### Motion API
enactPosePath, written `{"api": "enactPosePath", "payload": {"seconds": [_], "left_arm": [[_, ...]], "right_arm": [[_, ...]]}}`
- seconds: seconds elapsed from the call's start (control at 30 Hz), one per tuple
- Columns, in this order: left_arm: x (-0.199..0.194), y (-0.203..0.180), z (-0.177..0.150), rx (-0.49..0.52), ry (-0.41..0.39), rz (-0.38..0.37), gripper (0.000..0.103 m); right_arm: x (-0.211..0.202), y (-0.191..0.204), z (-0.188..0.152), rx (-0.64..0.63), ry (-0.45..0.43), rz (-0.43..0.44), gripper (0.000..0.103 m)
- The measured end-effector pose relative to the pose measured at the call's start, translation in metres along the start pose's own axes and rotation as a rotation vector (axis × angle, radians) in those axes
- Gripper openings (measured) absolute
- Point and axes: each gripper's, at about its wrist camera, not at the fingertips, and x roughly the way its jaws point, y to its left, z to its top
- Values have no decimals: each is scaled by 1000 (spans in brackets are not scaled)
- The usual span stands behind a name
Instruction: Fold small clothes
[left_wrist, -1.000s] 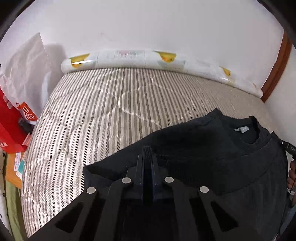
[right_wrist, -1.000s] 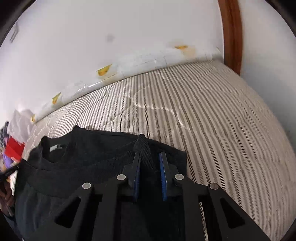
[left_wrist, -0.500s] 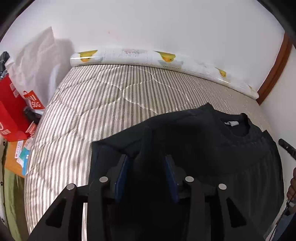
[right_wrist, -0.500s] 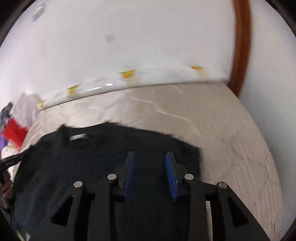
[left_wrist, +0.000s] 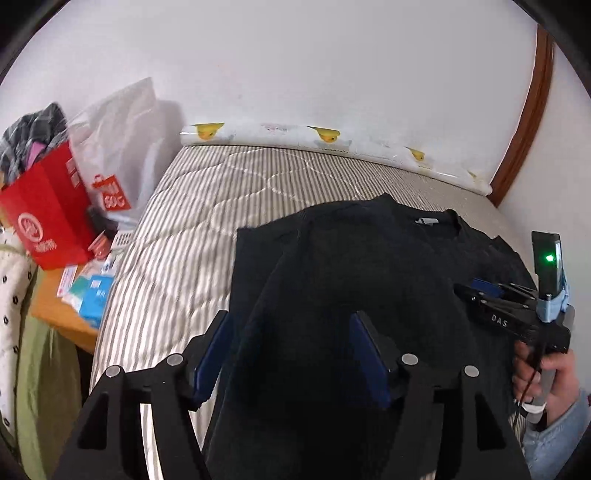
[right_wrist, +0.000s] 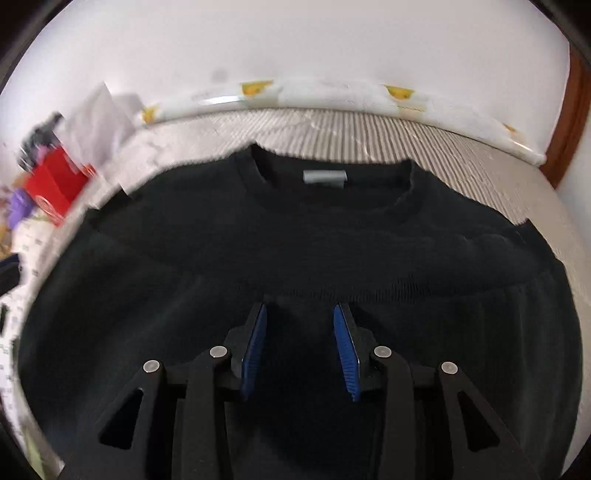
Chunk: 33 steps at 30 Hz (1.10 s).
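Observation:
A black sweater (left_wrist: 354, 280) lies on the striped bed, collar with a grey label (right_wrist: 325, 176) towards the wall. A fold runs across its chest. My left gripper (left_wrist: 291, 350) is open above the sweater's left part, its blue pads apart and holding nothing. My right gripper (right_wrist: 300, 332) is open above the middle of the sweater (right_wrist: 295, 240), empty. The right gripper also shows in the left wrist view (left_wrist: 480, 286) at the right, held by a hand.
The striped mattress (left_wrist: 207, 206) runs back to a rolled duck-print pad (left_wrist: 325, 138) along the white wall. A red bag (left_wrist: 48, 218), a white plastic bag (left_wrist: 122, 147) and small packets lie on a side table at the left. A wooden door frame (left_wrist: 528, 122) stands at the right.
Both grippers were shut on the sweater's fabric one second ago; both have opened, let go and pulled back and up. The right gripper has swung left to face the collar.

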Motion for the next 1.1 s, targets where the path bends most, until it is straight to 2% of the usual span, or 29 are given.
{"api": "enactPosePath", "payload": {"seconds": [0.1,0.3,0.43,0.57,0.87,1.1], "left_arm": [[-7,12,-17,-32,1,-24,64],[-17,37,-64,-134,21,-119,64],[-26,40,-91,-147,15,-143,64],[-33,42,-113,-175,0,-173,65],[-22,54,-135,-322,20,-306,66],[-12,50,-134,-413,-29,-397,70]], "right_arm": [[-12,5,-12,-3,-8,-44,37],[-41,17,-49,-31,-39,-68,37],[-55,23,-78,-46,-48,-49,37],[-70,29,-106,-58,-97,-70,37],[-97,31,-147,-50,-119,-59,37],[-109,35,-165,-88,-121,-53,37]]}}
